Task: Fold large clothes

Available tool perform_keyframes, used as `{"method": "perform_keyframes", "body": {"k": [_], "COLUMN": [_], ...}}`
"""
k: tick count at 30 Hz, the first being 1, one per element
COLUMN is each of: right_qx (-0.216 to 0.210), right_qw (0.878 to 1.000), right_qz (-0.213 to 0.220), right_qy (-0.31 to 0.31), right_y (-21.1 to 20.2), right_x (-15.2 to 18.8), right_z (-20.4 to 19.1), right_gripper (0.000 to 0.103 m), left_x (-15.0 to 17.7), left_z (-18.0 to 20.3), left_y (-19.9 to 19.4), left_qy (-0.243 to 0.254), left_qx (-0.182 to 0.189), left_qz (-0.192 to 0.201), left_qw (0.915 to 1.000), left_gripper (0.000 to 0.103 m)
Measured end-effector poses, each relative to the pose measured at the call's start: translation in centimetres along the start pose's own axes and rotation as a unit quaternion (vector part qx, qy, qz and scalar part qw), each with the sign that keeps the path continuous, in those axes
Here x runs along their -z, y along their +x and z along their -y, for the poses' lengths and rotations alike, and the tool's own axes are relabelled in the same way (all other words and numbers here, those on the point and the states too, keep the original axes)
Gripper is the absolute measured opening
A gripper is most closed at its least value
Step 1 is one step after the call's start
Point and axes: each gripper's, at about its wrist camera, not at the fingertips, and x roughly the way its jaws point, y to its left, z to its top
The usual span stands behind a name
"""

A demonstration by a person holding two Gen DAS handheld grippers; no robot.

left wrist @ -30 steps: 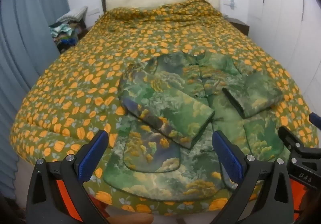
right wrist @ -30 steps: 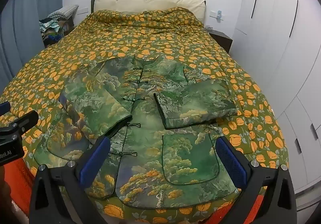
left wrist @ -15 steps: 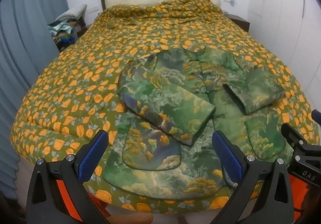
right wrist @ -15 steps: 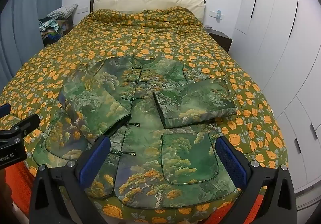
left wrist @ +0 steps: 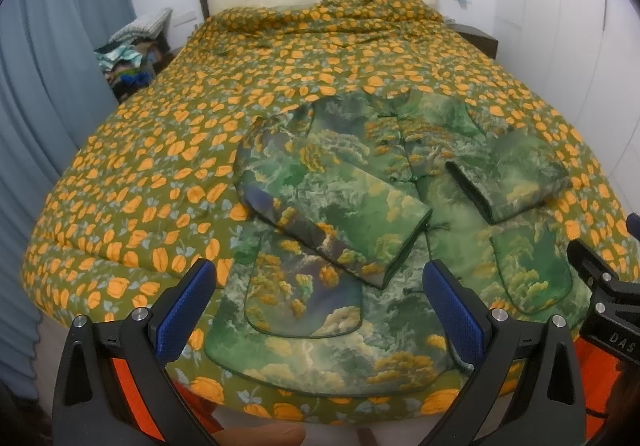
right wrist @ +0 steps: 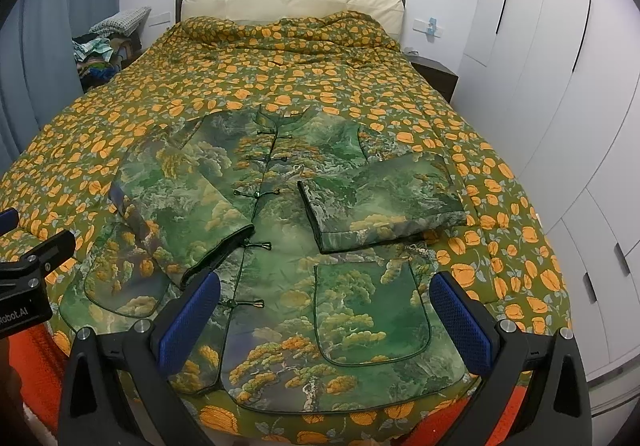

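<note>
1. Looking along the left gripper from the left wrist view: its jaws stand spread wide and hold nothing; they hang above the near hem of the jacket, not touching it.
2. Jacket position, same view: it lies face up on the bed, near the foot edge, collar toward the headboard; the left sleeve is folded inward across the chest, its cuff lying over the top of the left pocket; the right sleeve is folded in likewise; part of the right gripper shows at the right edge of the frame.
3. Right wrist view: the right gripper has its jaws spread and empty, poised over the hem beside the right pocket; the knot-button placket runs straight down the middle; the folded sleeve lies flat above the pocket.
4. Step in hand, as judged: with both sleeves in, the hem is probably to be lifted and folded up toward the collar.
5. Procedure advice: pinch each hem corner through all layers; set the two grips level, equally far from the placket; lift both together; carry the hem over the sleeves without dragging them; lay it square to the shoulders.
6. Caution: the padded cloth looks thick and springy; a shallow pinch may slip.
</note>
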Motion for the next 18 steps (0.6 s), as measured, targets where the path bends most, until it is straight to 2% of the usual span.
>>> {"method": "perform_keyframes", "body": {"k": [18], "right_qx": [0.001], "right_qw": [1.000], "right_qz": [0.000], "right_qy": [-0.001], "right_y": [0.19], "right_x": [-0.08], "right_z": [0.07], "right_gripper": [0.103], "left_x": [0.36], "left_z": [-0.22], "left_y": [0.47], "left_qy": [0.006], "left_qx": [-0.007], "left_qz": [-0.004], "left_qw": [0.9999], "left_gripper": [0.103]}}
